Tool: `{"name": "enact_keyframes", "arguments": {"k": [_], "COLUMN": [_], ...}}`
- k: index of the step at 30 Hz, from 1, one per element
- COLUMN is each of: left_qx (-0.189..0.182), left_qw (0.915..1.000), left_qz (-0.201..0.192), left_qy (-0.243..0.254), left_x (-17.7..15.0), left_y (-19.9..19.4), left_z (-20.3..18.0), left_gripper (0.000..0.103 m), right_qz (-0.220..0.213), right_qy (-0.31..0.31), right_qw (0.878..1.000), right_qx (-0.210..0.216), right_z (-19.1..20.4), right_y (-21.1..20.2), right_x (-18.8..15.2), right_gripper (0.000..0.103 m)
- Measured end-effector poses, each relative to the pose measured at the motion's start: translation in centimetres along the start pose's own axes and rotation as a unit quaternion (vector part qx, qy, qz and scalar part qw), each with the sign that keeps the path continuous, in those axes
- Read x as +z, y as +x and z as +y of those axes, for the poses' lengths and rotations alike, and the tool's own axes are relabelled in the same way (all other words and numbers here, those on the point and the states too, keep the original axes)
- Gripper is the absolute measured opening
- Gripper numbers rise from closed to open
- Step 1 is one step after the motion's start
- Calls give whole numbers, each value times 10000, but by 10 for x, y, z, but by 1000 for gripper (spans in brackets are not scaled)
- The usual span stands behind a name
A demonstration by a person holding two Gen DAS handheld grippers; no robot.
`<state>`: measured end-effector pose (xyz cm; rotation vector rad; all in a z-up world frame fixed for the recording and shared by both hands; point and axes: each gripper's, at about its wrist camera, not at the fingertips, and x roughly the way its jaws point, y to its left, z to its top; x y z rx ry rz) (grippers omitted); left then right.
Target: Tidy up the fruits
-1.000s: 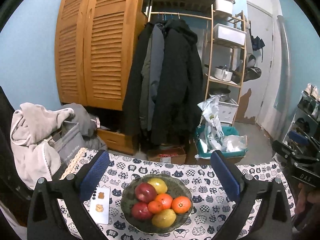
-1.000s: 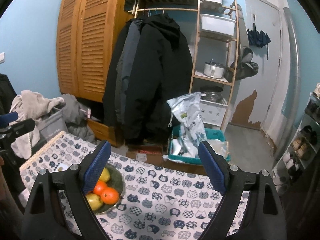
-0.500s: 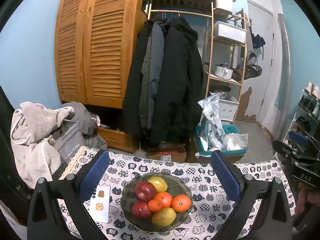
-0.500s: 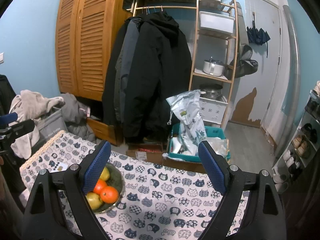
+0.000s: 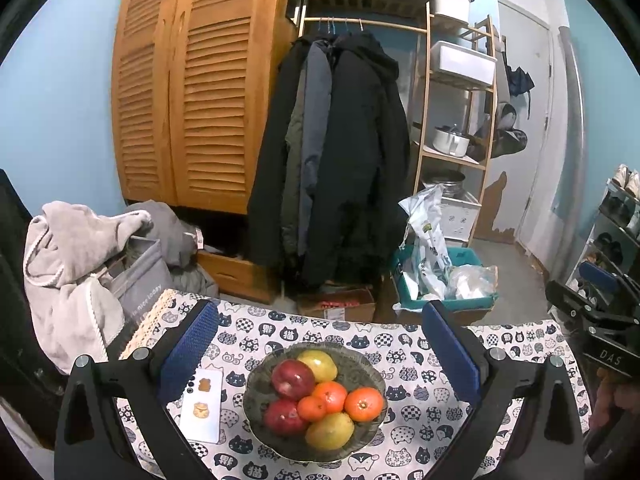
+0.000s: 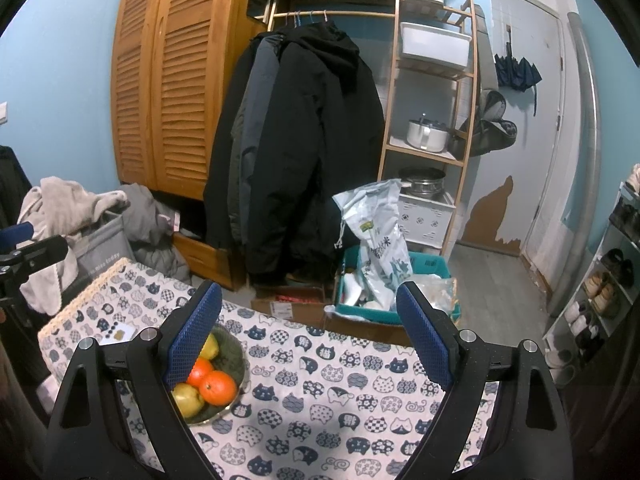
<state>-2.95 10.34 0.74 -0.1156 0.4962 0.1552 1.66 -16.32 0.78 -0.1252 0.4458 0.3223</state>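
Fruit sits piled in a dark glass bowl [image 5: 256,392] on the cat-print tablecloth [image 5: 408,360]. In the left wrist view the bowl lies centred between the two blue pads of the left gripper [image 5: 320,344], below and beyond the fingertips, touching neither. The jaws stand spread wide with nothing between them.

Bowl contents:
- two red apples [image 5: 293,378], one behind the other on the left side;
- three oranges [image 5: 363,404] across the middle and right, the smallest in the centre;
- two yellow-green mangoes [image 5: 330,431], one at the near rim, one at the far rim.

The near mango lies with its long axis roughly across the view, slightly tilted; the far one lies roughly the same way. Which end is the stem cannot be told.

A white card [image 5: 202,406] lies flat just left of the bowl, its long axis running away from the camera.

In the right wrist view the right gripper [image 6: 308,332] is also spread wide and empty. The bowl lies at its left, partly hidden behind the left pad; bare cloth fills the gap between the jaws. Both grippers hover above the table, pointing forward and somewhat down.
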Motion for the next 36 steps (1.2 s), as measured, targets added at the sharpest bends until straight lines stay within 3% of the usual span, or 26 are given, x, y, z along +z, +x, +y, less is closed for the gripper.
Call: {"name": "enact_keyframes", "arguments": {"k": [36], "left_qx": [227], "left_qw": [9996], "left_qz": [136], "left_qy": [-96], "left_x": [4], "left_y": [-2], "left_z": [-3], "left_gripper": [102], "right_qz": [14], "right_qy": [-18], "right_qw": [10000], "right_qx": [-2], "right_z": [0], "right_y": [0], "right_x": [0], "right_gripper": [88]}}
